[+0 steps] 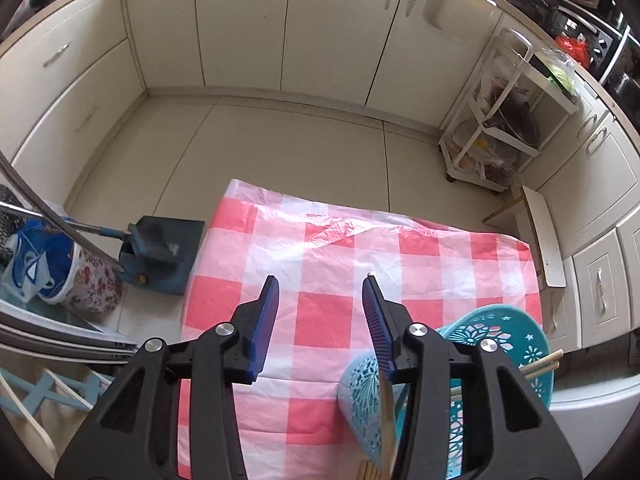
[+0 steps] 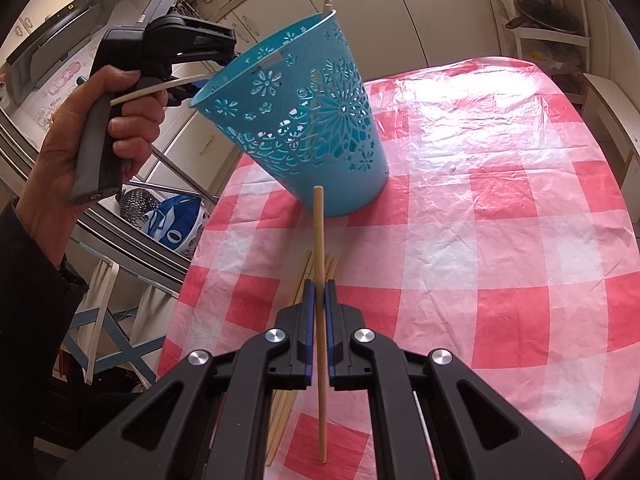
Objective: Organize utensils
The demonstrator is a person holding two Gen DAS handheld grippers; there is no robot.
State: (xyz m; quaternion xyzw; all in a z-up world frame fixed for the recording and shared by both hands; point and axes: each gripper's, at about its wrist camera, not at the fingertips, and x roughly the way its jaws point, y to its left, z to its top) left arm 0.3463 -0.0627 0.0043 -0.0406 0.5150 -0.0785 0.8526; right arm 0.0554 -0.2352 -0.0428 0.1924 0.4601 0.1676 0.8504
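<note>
A single wooden chopstick [image 2: 319, 280] is clamped between the closed jaws of the right gripper [image 2: 319, 286], running forward past the tips toward the foot of a teal perforated basket [image 2: 304, 128]. The basket is tilted, its base resting on the pink-and-white checked cloth of the worktop [image 2: 500, 220] near the left edge, its open rim raised toward the left gripper [image 2: 192, 86]. Just under the right gripper, a loose bundle of chopsticks [image 2: 304, 272] lies on the cloth near that same left edge. Only the right wrist view shows the person's left hand [image 2: 100, 120] wrapped around the pistol handle of the left gripper, a dark sleeve below it, with a pale stick [image 2: 160, 90] crossing the fingers at the basket's rim; a chopstick end pokes above the far rim. Only the left wrist view shows the left gripper [image 1: 322, 280] from behind: its jaws stand apart with nothing between them, pointing steeply down over the cloth, the basket [image 1: 500, 344] lying to the lower right beside one finger, chopstick ends sticking out past it. Beyond the worktop that view also takes in a blue dustpan [image 1: 160, 256] on the floor. No readable writing appears in either view.
</note>
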